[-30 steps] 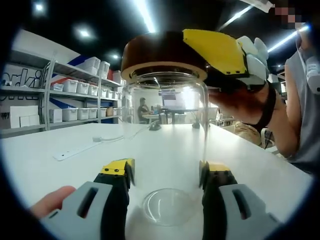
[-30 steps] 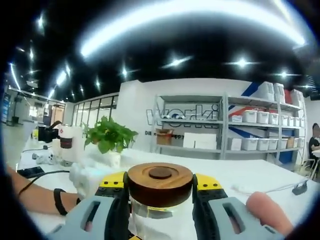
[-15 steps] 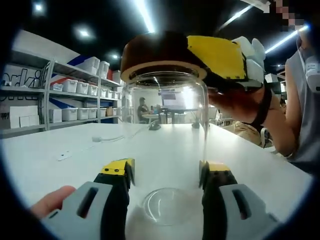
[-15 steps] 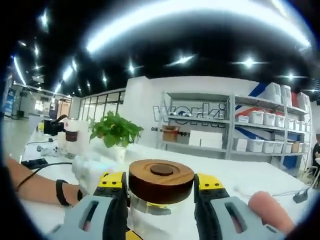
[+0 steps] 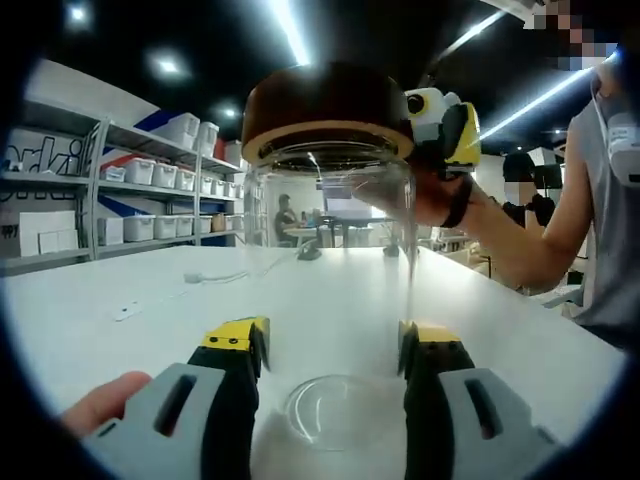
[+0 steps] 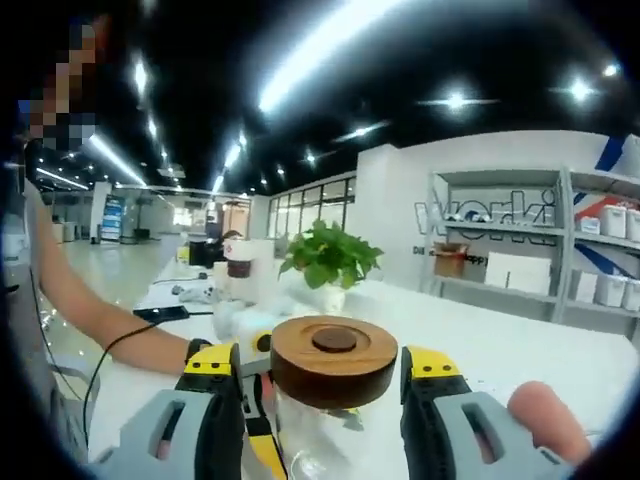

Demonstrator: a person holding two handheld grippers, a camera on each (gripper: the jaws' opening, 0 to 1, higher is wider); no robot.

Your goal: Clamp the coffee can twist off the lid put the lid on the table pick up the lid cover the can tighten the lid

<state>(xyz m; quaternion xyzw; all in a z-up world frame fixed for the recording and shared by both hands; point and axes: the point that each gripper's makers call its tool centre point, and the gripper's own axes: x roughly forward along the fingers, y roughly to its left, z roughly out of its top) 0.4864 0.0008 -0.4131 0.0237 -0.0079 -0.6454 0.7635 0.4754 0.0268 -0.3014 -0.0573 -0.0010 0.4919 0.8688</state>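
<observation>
The clear glass coffee can (image 5: pixel 330 260) stands upright on the white table (image 5: pixel 120 340), and my left gripper (image 5: pixel 333 345) is shut on its lower part. A round brown wooden lid (image 5: pixel 325 105) sits on the can's mouth. My right gripper (image 5: pixel 445 120) is at the far right side of the lid, held by a hand. In the right gripper view the lid (image 6: pixel 335 355) lies between the jaws of my right gripper (image 6: pixel 320 365). They stand open, with a gap at the left jaw. The glass (image 6: pixel 320 430) shows below the lid.
Shelves with white bins (image 5: pixel 150 175) line the left wall. A white strip (image 5: pixel 128 311) and a cable (image 5: pixel 215 278) lie on the far table. A potted plant (image 6: pixel 325 260) and a person's forearm (image 6: pixel 120 345) are beyond the can.
My right gripper has swung round the lid towards the can's far side and its jaws have spread a little. The can and the left gripper have stayed still.
</observation>
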